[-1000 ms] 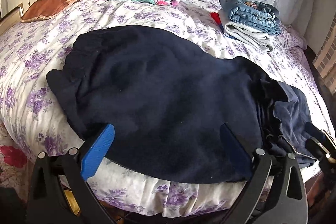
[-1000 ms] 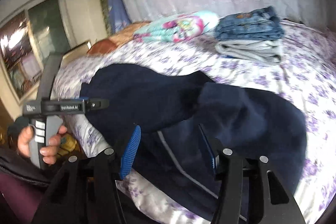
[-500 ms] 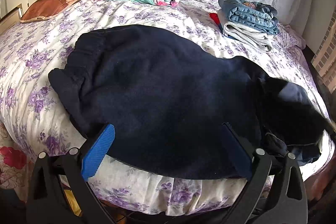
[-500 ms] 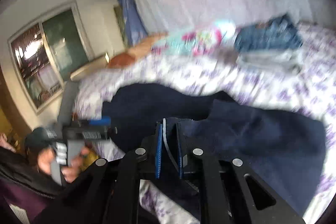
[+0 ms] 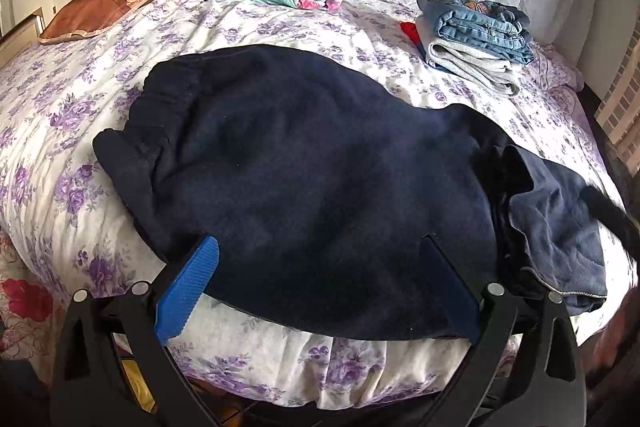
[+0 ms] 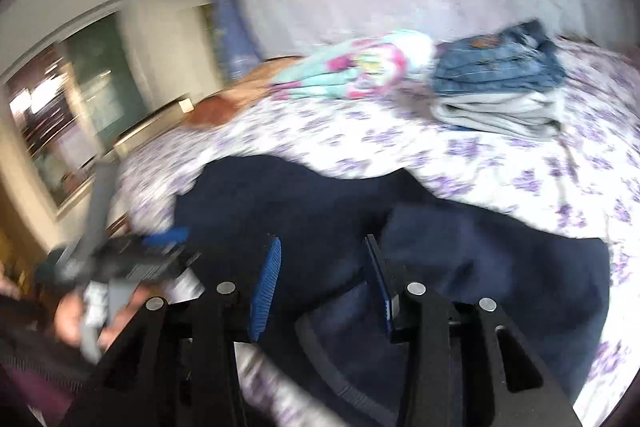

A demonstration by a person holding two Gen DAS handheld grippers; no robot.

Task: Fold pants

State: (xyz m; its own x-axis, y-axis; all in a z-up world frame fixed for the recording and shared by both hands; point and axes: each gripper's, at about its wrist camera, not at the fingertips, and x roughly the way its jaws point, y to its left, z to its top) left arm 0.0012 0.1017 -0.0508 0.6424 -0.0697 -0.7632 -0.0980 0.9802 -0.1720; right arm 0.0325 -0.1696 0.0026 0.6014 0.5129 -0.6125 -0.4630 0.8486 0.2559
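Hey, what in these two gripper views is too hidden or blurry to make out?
- Right wrist view: motion blur smears the left gripper and the hand holding it.
- Left wrist view: a dark blurred shape crosses the right edge; unidentifiable.
- Left wrist view: the red item is mostly hidden under the folded clothes stack.

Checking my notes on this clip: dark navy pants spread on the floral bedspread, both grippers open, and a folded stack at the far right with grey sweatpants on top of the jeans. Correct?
One slip: the stacking order. The blue jeans lie on top and the grey sweatpants beneath, as the left wrist view shows. The navy pants, the bedspread and the open left gripper and right gripper stand as noted.
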